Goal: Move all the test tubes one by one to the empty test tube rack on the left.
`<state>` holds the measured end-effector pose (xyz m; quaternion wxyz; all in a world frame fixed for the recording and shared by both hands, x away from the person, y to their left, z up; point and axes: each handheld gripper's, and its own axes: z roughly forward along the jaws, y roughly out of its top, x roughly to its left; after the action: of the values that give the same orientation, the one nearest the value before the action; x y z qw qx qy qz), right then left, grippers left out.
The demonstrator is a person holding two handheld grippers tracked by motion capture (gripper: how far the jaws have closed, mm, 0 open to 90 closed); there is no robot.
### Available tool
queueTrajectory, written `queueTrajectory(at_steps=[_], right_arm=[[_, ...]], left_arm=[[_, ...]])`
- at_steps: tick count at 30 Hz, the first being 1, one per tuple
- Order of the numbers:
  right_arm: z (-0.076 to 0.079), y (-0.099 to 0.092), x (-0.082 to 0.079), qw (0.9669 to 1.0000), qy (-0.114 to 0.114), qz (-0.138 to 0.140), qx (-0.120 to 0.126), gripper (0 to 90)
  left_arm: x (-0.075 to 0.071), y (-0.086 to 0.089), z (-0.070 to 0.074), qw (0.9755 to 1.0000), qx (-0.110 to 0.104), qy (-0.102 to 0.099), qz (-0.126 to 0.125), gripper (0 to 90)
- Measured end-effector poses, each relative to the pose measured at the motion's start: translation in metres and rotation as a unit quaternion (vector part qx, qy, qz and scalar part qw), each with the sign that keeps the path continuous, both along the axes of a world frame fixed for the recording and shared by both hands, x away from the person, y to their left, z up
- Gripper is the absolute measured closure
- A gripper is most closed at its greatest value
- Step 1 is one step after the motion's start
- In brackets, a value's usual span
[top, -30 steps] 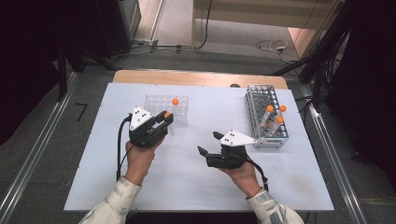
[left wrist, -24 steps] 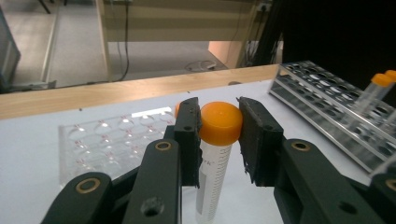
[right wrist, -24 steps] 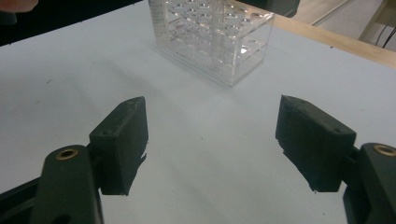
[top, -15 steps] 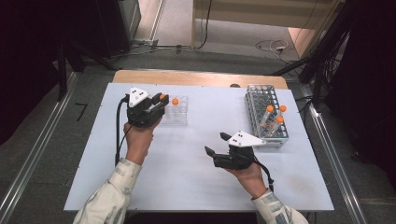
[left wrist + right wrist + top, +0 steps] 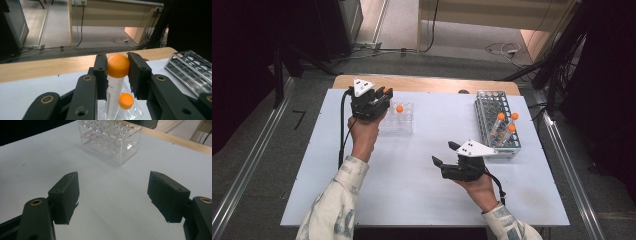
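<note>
My left gripper (image 5: 382,95) hovers by the far left corner of a clear plastic rack (image 5: 396,125). In the left gripper view its jaws (image 5: 117,72) are shut on the orange cap of a clear graduated tube (image 5: 113,92), which hangs upright above the rack. A second orange-capped tube (image 5: 125,100) stands in the rack below it, and its cap (image 5: 399,108) appears from above. My right gripper (image 5: 444,153) rests low over the table's middle right, open, with nothing between its fingers (image 5: 113,195). It faces the clear rack (image 5: 110,138).
A metal wire rack (image 5: 492,107) stands at the right side of the white table (image 5: 422,200) and holds three orange-capped tubes (image 5: 507,122). A wooden strip (image 5: 427,84) runs along the table's far edge. Cables trail from both grippers.
My left gripper has carried the tube up and toward the table's far edge, from the near side of the clear rack to its far left corner. The right gripper has barely shifted.
</note>
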<state>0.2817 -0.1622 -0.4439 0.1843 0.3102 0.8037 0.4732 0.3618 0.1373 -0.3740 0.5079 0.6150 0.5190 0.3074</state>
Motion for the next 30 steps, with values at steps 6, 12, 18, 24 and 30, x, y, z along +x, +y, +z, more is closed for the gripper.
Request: queueTrajectory(at_steps=[6,12,18,24,30], right_arm=[[0.001,-0.002,0.0,1.0,0.0,-0.002,0.004,24.4],[0.002,-0.003,0.0,1.0,-0.001,-0.004,0.005,24.5],[0.001,-0.002,-0.001,1.0,-0.001,-0.003,0.004,24.5],[0.001,-0.002,0.0,1.0,-0.001,-0.004,0.004,24.5],[0.0,-0.001,0.0,1.0,-0.002,-0.004,0.002,24.5]], left_arm=[[0.005,-0.005,-0.001,1.0,0.007,0.003,0.004,69.4],[0.007,-0.007,-0.006,0.9998,0.017,0.007,0.007,69.3],[0.008,-0.007,-0.011,0.9996,0.024,0.008,0.013,69.3],[0.008,-0.006,-0.015,0.9995,0.026,0.012,0.013,69.3],[0.008,-0.011,-0.022,0.999,0.04,0.015,0.012,69.2]])
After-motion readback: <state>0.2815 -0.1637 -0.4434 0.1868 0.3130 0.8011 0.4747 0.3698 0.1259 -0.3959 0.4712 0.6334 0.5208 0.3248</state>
